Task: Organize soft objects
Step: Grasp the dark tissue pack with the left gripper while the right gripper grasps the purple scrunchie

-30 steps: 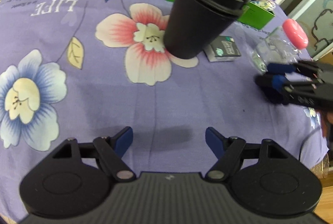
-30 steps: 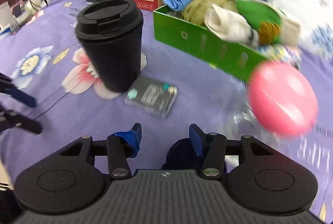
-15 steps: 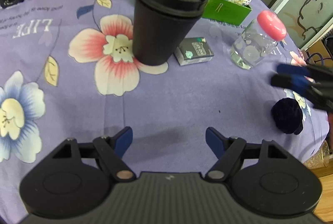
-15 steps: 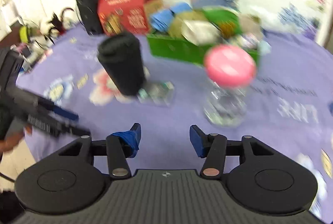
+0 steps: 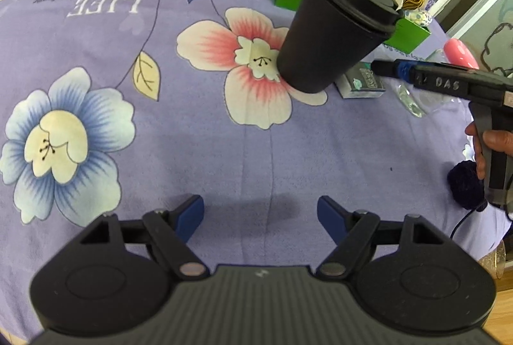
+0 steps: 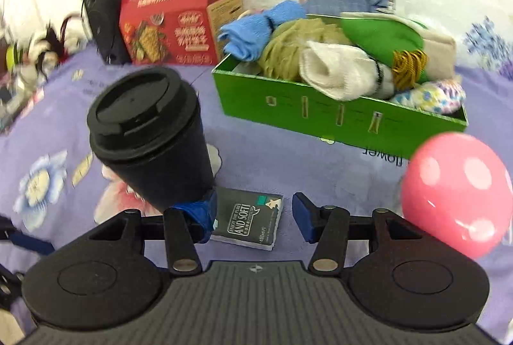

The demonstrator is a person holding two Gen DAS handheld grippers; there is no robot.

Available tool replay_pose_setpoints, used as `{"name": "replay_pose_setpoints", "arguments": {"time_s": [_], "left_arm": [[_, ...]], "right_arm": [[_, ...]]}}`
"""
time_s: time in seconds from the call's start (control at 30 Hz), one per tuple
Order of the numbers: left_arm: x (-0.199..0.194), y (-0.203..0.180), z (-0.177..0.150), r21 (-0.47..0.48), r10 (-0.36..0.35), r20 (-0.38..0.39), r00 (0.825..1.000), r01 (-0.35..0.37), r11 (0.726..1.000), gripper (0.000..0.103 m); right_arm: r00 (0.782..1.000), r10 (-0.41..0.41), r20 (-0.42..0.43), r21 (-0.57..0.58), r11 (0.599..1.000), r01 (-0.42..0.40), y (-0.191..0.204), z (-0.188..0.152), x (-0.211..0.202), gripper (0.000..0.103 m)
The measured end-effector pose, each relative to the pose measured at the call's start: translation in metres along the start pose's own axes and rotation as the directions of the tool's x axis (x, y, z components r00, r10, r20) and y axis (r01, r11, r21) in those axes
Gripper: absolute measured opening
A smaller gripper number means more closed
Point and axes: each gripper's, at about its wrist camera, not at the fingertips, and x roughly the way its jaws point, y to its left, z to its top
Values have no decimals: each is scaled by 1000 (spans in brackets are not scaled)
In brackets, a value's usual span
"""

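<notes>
Left wrist view: left hand-held gripper (image 5: 260, 212) hovering low over bare purple floral worktop (image 5: 198, 133), jaws wide apart, nothing between them; parked clear of the clutter, probably to leave room for the other hand. Black lidded cup (image 5: 336, 30) standing on a printed flower, tissue pack (image 5: 360, 84) just beside its base. Right hand-held gripper (image 5: 384, 68) reaching in from the right above the pack, seen side-on; jaw spacing not readable from here. Dark navy pom-pom (image 5: 465, 186) lying near the right worktop edge, partly hidden behind the holding hand (image 5: 481, 143); soft, not yet boxed. Right wrist view: right hand-held gripper (image 6: 255, 215) with jaws apart and empty, straddling the tissue pack (image 6: 248, 224) from above, left finger close against the cup (image 6: 150, 136) base; likely lined up for a grasp on the pack. Green box (image 6: 336, 114) beyond, already heaped with cloths, a sponge-like puff and socks, evidently the collection bin for soft items. Pink-capped clear bottle (image 6: 455, 194) close on the right, tight clearance. Red cracker box (image 6: 173, 24) and black speaker (image 6: 105, 21) at the back, out of play.
</notes>
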Motion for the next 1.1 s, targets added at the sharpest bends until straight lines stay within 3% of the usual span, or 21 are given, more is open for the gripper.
{"name": "replay_pose_setpoints", "arguments": {"time_s": [0.13,0.3,0.43,0.53,0.7,0.87,0.97,1.03,1.1], "left_arm": [[0,2,0,14,-12,5,1000,12,1000,79],[-1,6,0,3,-24,12,1000,24,1000,79],[-1,7,0,6,-11,15,1000,11,1000,79],[-1,7,0,7,-6,12,1000,6,1000,79],[-1,4,2,24,22,14,1000,-23,999,79],[-4,-1,3,33,24,18,1000,-24,999,79],[-7,-14,2,67,7,22,1000,-9,998,79],[-9,-29,0,113,-10,21,1000,8,994,79],[-11,-48,-2,175,-24,19,1000,20,984,79]], "right_arm": [[984,111,-137,-181,974,-135,10,19,5,37],[968,113,-226,-419,885,-201,26,42,12,37],[940,131,-314,-494,823,-280,30,51,33,37],[937,116,-329,-521,806,-283,32,47,46,37],[930,132,-344,-416,866,-277,27,35,47,42],[895,222,-388,-169,937,-306,16,-2,11,44],[874,320,-367,-20,936,-351,10,-32,-17,42],[911,317,-265,19,946,-324,5,-44,-45,42],[959,252,-131,48,968,-248,-7,-48,-77,43]]}}
